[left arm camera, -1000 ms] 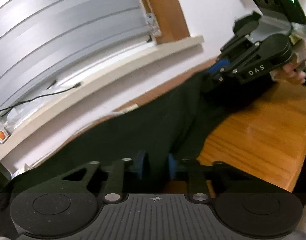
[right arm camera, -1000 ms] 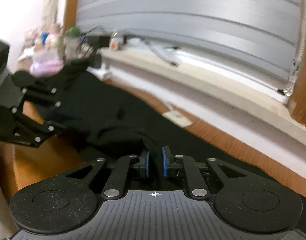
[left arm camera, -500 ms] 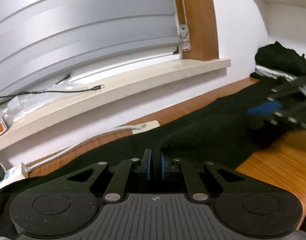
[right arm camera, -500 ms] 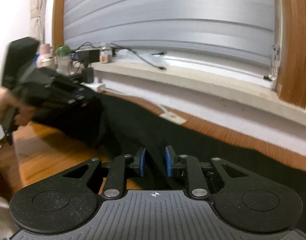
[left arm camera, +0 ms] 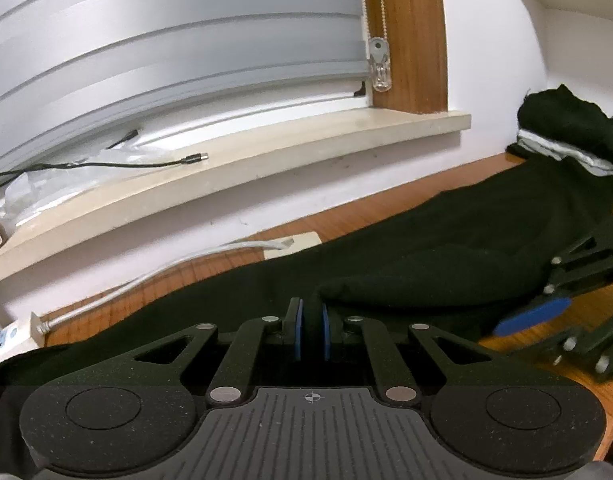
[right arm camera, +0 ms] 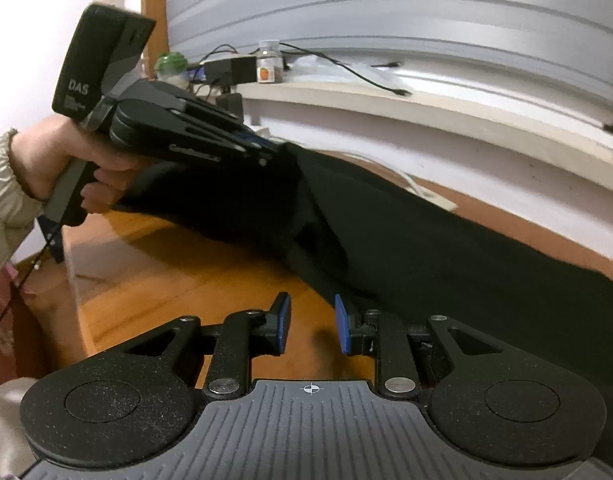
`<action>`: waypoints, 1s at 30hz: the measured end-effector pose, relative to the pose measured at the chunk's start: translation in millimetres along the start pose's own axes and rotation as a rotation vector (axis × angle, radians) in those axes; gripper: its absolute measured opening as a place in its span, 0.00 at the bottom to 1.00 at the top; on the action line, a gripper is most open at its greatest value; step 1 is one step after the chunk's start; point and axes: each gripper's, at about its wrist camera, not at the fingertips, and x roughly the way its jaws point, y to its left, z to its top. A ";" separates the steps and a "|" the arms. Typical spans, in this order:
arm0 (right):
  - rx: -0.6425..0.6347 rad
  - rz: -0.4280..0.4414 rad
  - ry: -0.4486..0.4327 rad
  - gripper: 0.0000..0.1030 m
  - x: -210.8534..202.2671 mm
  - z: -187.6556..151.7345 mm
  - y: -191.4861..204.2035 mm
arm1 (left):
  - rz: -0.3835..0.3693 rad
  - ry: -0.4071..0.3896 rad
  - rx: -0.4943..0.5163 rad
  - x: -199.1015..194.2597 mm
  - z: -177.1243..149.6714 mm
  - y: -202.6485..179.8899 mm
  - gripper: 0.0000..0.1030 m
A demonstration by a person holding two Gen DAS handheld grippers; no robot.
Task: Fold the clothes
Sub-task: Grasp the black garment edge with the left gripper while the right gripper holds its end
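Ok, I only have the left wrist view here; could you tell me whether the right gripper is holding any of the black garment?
Observer: No. The right gripper is open, with only bare table between its fingers; the black garment lies just beside it.
Operator: Thank you. Is the fold in my left gripper off the table?
Observer: Yes. From the right wrist view, the pinched fold hangs raised above the wood.
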 end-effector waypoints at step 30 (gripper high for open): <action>-0.003 0.115 -0.128 0.06 21.8 43.7 21.4 | -0.082 0.042 -0.044 -1.8 8.2 21.6 0.23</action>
